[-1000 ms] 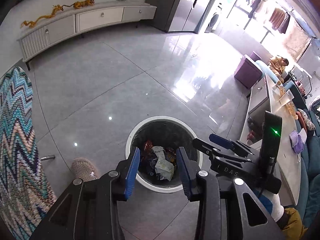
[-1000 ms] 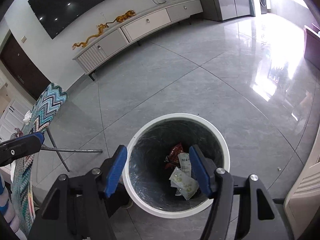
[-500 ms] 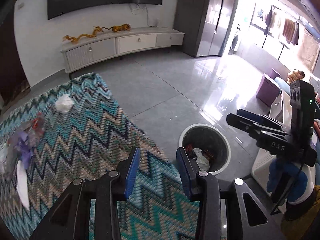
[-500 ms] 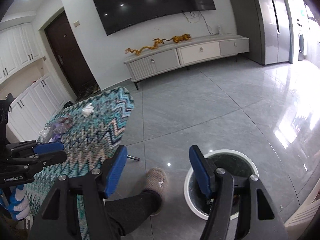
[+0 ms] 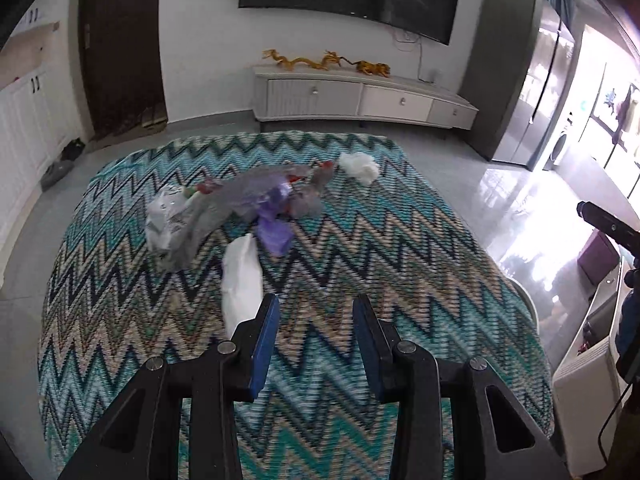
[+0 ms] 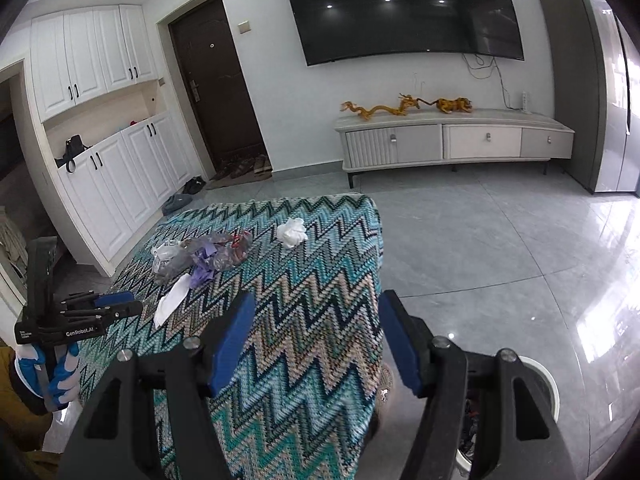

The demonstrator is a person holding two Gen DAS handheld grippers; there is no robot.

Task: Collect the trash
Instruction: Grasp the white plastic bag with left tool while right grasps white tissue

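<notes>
Trash lies on a table with a zigzag cloth [image 5: 360, 248]: a white paper piece [image 5: 240, 276], a grey and purple plastic wrapper pile [image 5: 240, 200] and a crumpled white tissue [image 5: 360, 166]. My left gripper [image 5: 316, 336] is open and empty above the cloth, just right of the white paper. My right gripper [image 6: 316, 340] is open and empty over the table's right edge. The pile [image 6: 208, 252], tissue [image 6: 292, 232] and white paper [image 6: 172, 300] also show in the right wrist view. The white bin [image 6: 536, 372] stands on the floor, mostly hidden behind my right finger.
A white TV cabinet [image 6: 452, 140] with gold dragon figures stands against the far wall under a TV. White cupboards [image 6: 112, 168] and a dark door are at the left. The left gripper [image 6: 108, 308] shows at the table's left side. Grey tiled floor [image 6: 500, 248] lies right of the table.
Both grippers have swung up and left, away from the bin and over the table. The bin has dropped out of the left view. Both stayed open and empty.
</notes>
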